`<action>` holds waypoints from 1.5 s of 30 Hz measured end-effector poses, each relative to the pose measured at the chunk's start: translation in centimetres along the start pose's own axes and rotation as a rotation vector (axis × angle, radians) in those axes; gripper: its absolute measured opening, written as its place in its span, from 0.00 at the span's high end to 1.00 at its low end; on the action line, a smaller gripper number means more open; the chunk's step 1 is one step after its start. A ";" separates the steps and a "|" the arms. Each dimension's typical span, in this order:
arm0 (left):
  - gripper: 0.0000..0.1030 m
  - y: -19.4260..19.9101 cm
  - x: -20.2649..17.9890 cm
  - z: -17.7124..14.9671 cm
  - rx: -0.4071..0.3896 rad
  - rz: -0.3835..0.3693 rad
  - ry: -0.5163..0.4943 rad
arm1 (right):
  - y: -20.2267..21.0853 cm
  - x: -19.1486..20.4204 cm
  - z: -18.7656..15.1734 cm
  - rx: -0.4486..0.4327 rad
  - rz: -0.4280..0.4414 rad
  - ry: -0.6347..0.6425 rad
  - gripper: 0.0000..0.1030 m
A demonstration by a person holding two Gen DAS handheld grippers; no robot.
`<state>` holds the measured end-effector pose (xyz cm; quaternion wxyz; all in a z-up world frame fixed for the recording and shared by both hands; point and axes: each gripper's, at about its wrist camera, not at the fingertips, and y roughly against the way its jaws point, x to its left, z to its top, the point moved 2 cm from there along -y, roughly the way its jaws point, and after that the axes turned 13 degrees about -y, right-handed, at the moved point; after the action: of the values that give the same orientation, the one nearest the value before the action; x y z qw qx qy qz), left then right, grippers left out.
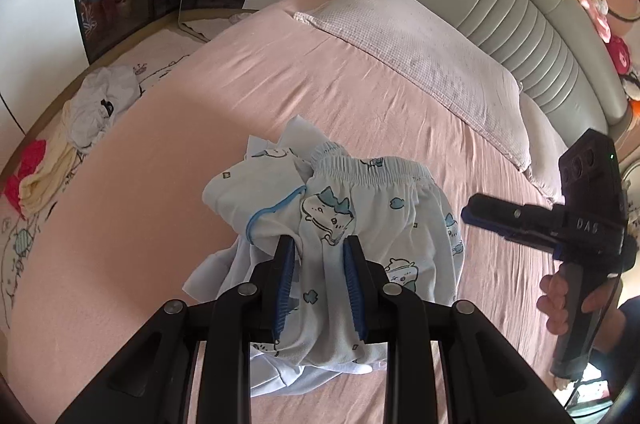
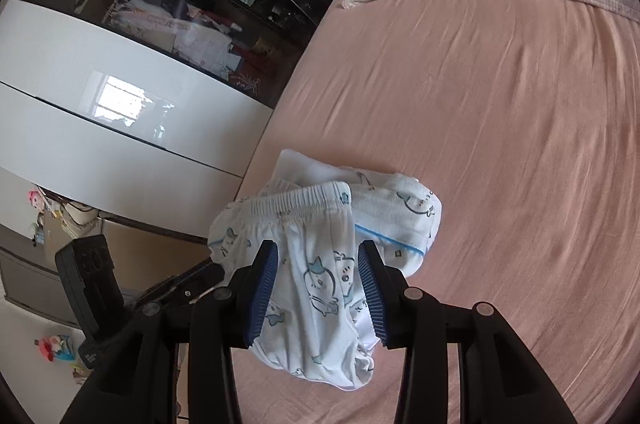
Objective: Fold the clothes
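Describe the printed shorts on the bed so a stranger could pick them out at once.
Start from the pink bed with the long pillow below its grey headboard. Near the middle of the sheet lies one small heap of pale clothes. The shorts are the piece with the gathered elastic waistband and blue cartoon animals, unlike the blue-piped garment bunched against them.

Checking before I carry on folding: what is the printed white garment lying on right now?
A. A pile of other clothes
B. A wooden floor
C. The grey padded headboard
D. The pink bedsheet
D: the printed garment lies crumpled on the pink bedsheet, apart from the clothes pile at the bed's edge.
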<state>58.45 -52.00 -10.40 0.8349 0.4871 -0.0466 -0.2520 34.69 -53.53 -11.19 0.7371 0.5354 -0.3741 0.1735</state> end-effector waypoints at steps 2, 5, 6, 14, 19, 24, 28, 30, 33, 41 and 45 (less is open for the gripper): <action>0.77 0.6 -0.3 0.1 -0.018 0.051 -0.031 | 0.4 1.1 -0.7 -0.003 0.030 0.033 0.60; 0.77 1.9 -0.8 0.5 -0.077 0.144 -0.080 | 0.2 2.8 -1.4 0.016 0.065 0.115 0.60; 0.77 2.3 -1.0 0.7 -0.094 0.152 -0.095 | -0.8 3.6 -1.7 0.030 0.064 0.137 0.60; 0.78 0.9 -2.4 1.8 -0.111 -0.117 -0.039 | -4.5 5.2 -4.5 0.124 -0.006 0.207 0.60; 0.78 -2.4 -1.8 1.3 -0.030 -0.181 0.047 | -5.0 2.2 -4.4 0.151 -0.032 0.128 0.60; 0.78 -3.9 -0.7 0.0 0.024 -0.092 0.033 | -5.1 1.5 -4.2 0.160 -0.021 0.103 0.60; 0.78 -3.6 -0.3 -0.6 0.042 -0.007 -0.028 | -4.5 1.3 -4.2 0.162 -0.071 0.133 0.60; 0.78 -2.9 -0.2 -1.0 0.044 0.022 -0.057 | -4.0 1.0 -4.4 0.160 -0.115 0.154 0.60; 0.78 -0.9 -1.3 -2.2 0.032 0.128 -0.108 | -2.3 1.2 -5.6 0.172 -0.156 0.185 0.59; 0.78 4.8 -4.3 -4.5 -0.024 0.360 -0.228 | 3.2 6.3 -10.4 0.078 -0.143 0.384 0.24; 0.78 7.8 -5.5 -4.4 -0.107 0.417 -0.164 | 4.6 8.1 -11.0 0.070 -0.172 0.366 0.24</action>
<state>57.99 -42.80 -5.27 0.8871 0.3996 -0.2006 -0.1148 41.05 -42.89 -3.86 0.7858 0.5502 -0.1803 0.2173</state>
